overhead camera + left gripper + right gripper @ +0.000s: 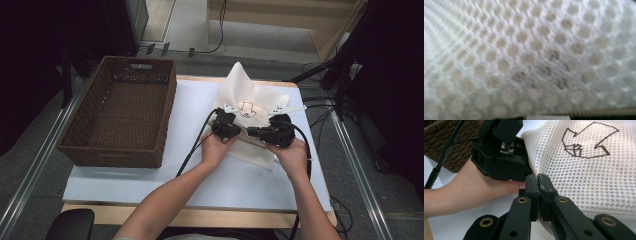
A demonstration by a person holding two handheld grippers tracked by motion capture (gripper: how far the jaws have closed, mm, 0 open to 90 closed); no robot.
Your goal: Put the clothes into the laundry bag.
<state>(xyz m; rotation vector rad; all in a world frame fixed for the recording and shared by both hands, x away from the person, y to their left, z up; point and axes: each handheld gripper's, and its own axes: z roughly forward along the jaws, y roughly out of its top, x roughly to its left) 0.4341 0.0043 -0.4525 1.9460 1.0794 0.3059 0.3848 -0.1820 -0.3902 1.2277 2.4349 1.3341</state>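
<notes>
Working left to right across the white table [150, 185], we note first the brown wicker basket [120, 117] on the left edge, standing apart from the hands; nothing can be made out in it. Between basket and hands lies a strip of bare tabletop, room enough to swing across.

Next, the left gripper [226, 126]: its camera is pressed right up against honeycomb weave, so we cannot tell from the pictures whether its jaws are clamped on cloth or just nosing into it. In the right gripper view its black body sits against the bag's edge.

Centre-right, the white mesh bag [250, 112], with a brown arrow mark [589, 141] stitched on it, lies on the far right part of the table, one corner peaked upward.

The right gripper [537, 180] has its jaws pinched tight on the bag's edge, mesh running down between them.

Our judgement: the bag is being gathered or opened; no move toward the basket has begun, so most of the work remains. The table's far edge and right edge run close to the bag; the open room is on the near side and to the left.
</notes>
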